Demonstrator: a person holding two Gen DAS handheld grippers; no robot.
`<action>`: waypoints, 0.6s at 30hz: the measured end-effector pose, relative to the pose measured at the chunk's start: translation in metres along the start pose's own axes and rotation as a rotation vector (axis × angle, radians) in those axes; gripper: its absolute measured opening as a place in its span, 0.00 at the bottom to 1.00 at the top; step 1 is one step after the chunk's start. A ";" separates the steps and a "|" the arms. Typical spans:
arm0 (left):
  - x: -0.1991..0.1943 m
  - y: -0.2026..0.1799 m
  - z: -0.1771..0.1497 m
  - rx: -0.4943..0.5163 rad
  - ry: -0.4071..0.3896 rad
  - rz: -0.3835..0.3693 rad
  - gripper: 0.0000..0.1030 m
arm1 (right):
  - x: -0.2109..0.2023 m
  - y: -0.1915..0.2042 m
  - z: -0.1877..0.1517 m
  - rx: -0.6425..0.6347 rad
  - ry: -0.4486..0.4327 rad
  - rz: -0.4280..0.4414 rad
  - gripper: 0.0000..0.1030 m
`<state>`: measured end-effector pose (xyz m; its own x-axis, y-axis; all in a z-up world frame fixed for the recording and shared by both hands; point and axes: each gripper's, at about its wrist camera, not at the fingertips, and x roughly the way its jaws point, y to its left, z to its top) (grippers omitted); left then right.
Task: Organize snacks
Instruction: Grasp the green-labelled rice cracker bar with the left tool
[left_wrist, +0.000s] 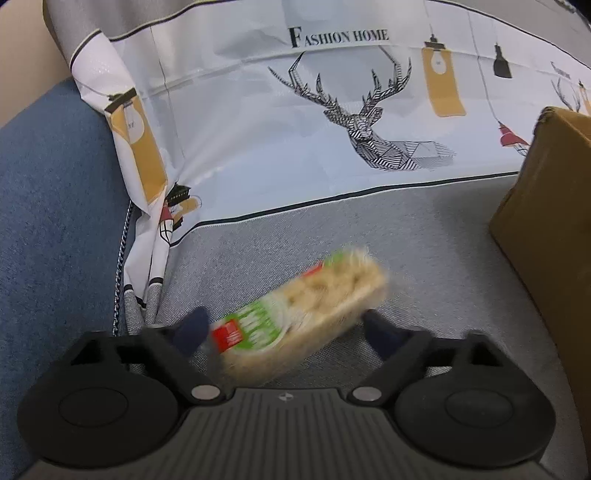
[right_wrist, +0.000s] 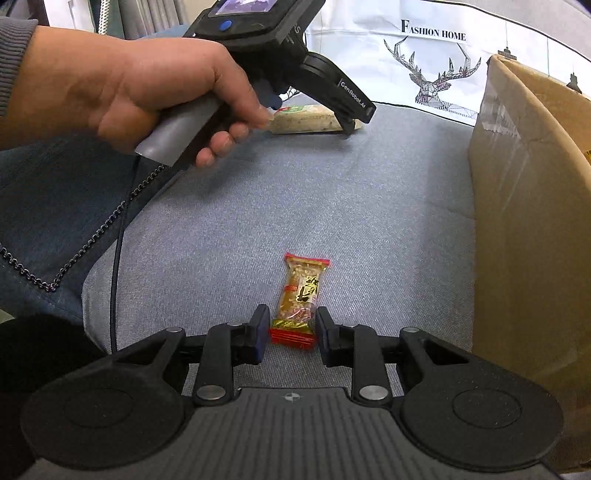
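Orange snack bar and hand: right-wrist view only.

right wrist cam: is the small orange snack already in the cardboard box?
No, the orange snack lies on the grey cushion, between the right gripper fingers, left of the cardboard box.

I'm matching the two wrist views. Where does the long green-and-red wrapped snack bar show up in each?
Left wrist: the snack bar lies low centre, blurred, between the left gripper's open jaws.
Right wrist: snack bar upper centre, beyond the hand.
Shared landmark: the deer print behind it.
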<state>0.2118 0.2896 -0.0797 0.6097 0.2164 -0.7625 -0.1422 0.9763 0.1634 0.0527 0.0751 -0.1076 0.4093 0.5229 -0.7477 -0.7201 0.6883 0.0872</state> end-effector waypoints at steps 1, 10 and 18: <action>-0.002 -0.001 0.000 0.009 0.001 0.004 0.67 | 0.000 0.000 0.000 -0.002 0.000 0.000 0.27; -0.050 -0.005 -0.018 -0.054 0.069 -0.046 0.00 | -0.002 0.003 -0.003 -0.010 -0.004 -0.006 0.27; -0.099 -0.008 -0.058 -0.113 0.048 -0.091 0.46 | -0.004 0.005 -0.004 0.010 -0.004 -0.030 0.27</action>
<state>0.1074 0.2602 -0.0414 0.5868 0.1233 -0.8003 -0.1761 0.9841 0.0226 0.0454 0.0746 -0.1064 0.4324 0.5041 -0.7476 -0.7019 0.7086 0.0718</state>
